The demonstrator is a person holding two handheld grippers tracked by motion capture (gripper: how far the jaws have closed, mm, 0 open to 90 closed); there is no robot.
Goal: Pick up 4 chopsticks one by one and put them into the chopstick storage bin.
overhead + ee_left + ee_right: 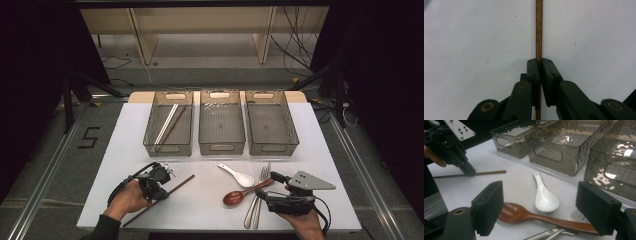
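Observation:
A brown wooden chopstick lies slanted on the white table at the front left. My left gripper points down at it and is shut on it. The left gripper view has both pads clamped on the chopstick where it passes between the tips of the gripper. At the front right, my right gripper rests low and open. Between its wide jaws lie a brown wooden spoon and a white ceramic spoon, with neither pad touching them. The right gripper view also takes in the left gripper on the chopstick.
Three clear grey bins stand in a row at the back: the left bin holds a few chopsticks, then the middle bin and right bin. Metal forks lie under the wooden spoon, beside the white spoon.

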